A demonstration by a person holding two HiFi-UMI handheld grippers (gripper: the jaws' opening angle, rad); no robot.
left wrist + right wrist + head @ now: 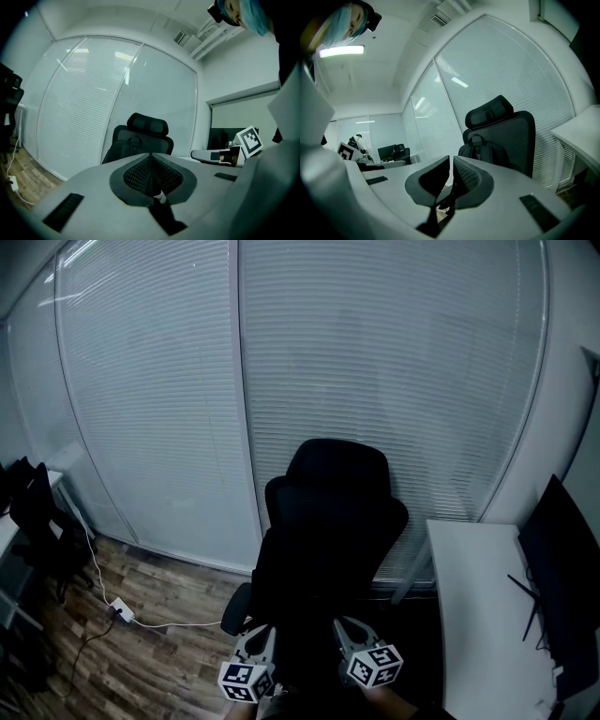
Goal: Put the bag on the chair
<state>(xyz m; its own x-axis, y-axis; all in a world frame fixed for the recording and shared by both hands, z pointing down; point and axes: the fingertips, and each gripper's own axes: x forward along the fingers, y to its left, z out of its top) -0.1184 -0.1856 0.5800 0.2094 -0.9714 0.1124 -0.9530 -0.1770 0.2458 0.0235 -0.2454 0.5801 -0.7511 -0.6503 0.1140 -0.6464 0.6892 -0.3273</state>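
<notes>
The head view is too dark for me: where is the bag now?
The bag sits on the black chair, against its backrest, in front of the blinds; both gripper views show it near centre.

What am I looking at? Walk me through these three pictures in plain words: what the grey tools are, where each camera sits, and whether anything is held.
No robot: a person holds a two-jaw gripper in each hand. The head view comes from a camera on the person's head, looking down at the left gripper and right gripper, each bearing a marker cube, before a black office chair. The other two pictures come from cameras riding on the grippers, looking along their grey jaws. In both, the jaws stand together with nothing between them, so nothing is held. Beyond them a black bag sits on the chair's seat against its back. At right stands a white desk with a dark monitor; a white cable lies on the wooden floor at left.
</notes>
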